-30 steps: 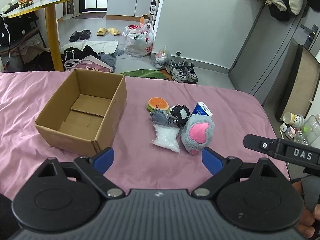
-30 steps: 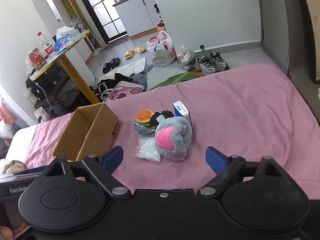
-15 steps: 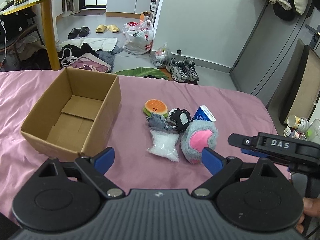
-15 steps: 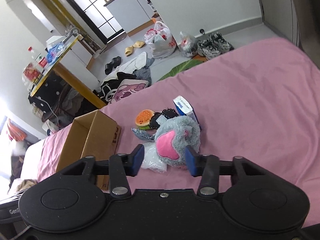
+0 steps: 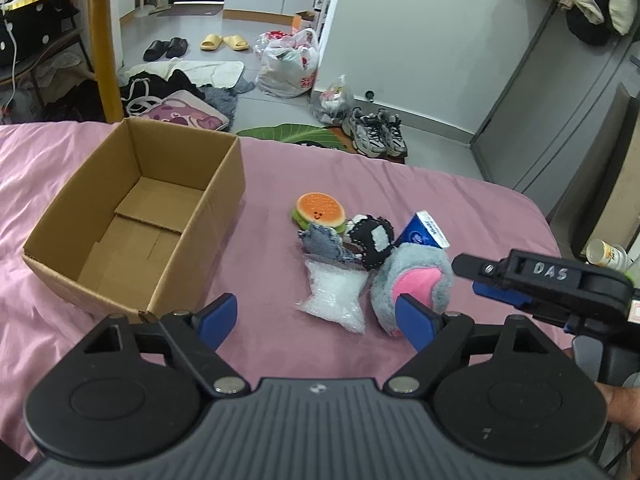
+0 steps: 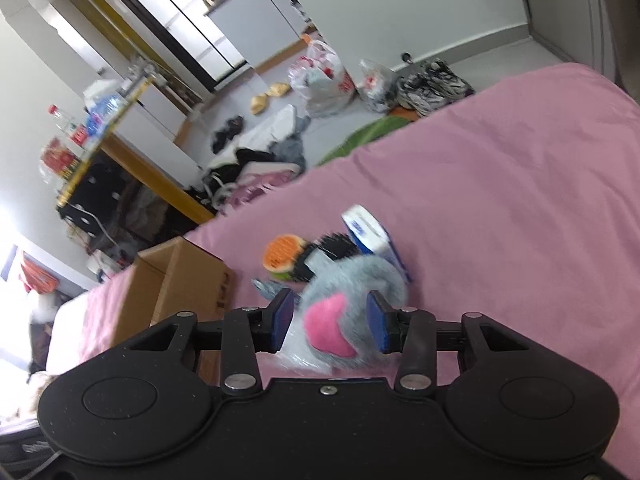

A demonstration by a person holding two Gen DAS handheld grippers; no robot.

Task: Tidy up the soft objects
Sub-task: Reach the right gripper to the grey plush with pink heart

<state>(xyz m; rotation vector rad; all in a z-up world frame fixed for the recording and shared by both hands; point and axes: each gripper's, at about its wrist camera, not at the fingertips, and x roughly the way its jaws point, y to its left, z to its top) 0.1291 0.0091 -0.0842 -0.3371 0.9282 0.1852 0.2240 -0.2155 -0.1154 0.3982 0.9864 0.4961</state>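
A grey plush with a pink patch (image 5: 412, 276) lies on the pink bed beside a burger plush (image 5: 320, 210), a denim scrap (image 5: 324, 242), a black patched pouch (image 5: 372, 240), a blue tissue pack (image 5: 424, 232) and a clear bag of white filling (image 5: 336, 300). An empty cardboard box (image 5: 224, 208) stands to their left. My right gripper (image 6: 330, 320) is half closed, its blue pads flanking the grey plush (image 6: 340, 304); contact is unclear through the blur. It comes in from the right (image 5: 464, 278). My left gripper (image 5: 316, 320) hangs open in front of the pile.
The pink bedsheet (image 5: 460, 200) ends at the far edge, with shoes, bags and clothes on the floor beyond. A yellow-legged table (image 5: 100, 40) stands at the back left. A hand holds the right gripper at the lower right. Bottles sit beyond the bed's right edge.
My right gripper has moved forward onto the grey plush, tilted, and its jaws have narrowed from wide open. The left gripper drifted slightly closer to the pile and stayed open.
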